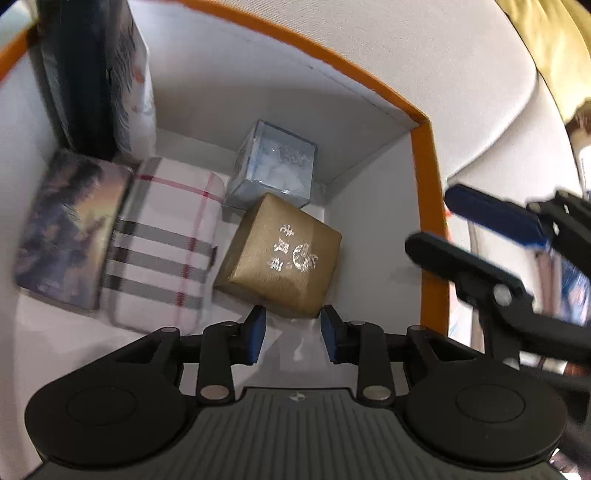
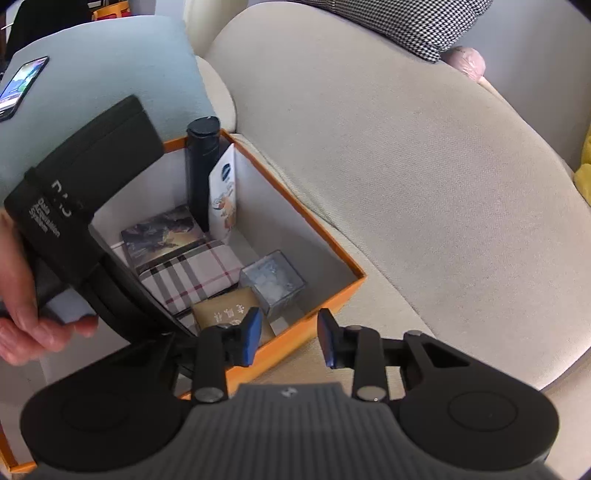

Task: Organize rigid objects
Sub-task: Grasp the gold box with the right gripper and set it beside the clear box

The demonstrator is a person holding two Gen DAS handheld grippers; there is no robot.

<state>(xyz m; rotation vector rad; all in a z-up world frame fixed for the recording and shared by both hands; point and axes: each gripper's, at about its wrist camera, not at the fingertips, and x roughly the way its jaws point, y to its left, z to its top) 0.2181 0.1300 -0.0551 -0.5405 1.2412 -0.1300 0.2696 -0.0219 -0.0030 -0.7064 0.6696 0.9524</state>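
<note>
An orange box with white inside walls [image 1: 430, 206] [image 2: 325, 302] sits on a beige sofa. In it lie a gold box with silver characters [image 1: 280, 254] [image 2: 225, 312], a clear cube [image 1: 275, 166] [image 2: 273, 282], a plaid case [image 1: 166, 240] [image 2: 192, 275] and a picture-print box [image 1: 70, 229] [image 2: 162, 232]. A black bottle [image 1: 81, 74] [image 2: 202, 173] and a white tube [image 1: 138, 88] [image 2: 223, 192] stand in the far corner. My left gripper [image 1: 292, 334] is open just above the gold box, empty. My right gripper [image 2: 287, 338] is open and empty over the box's near rim; it also shows in the left wrist view [image 1: 458, 225].
The beige sofa seat [image 2: 424, 184] spreads right of the box. A light blue cushion [image 2: 110, 66] with a phone [image 2: 22, 85] on it lies behind it. A houndstooth cushion [image 2: 424, 22] is at the far back. A hand [image 2: 33, 332] holds the left gripper's black body.
</note>
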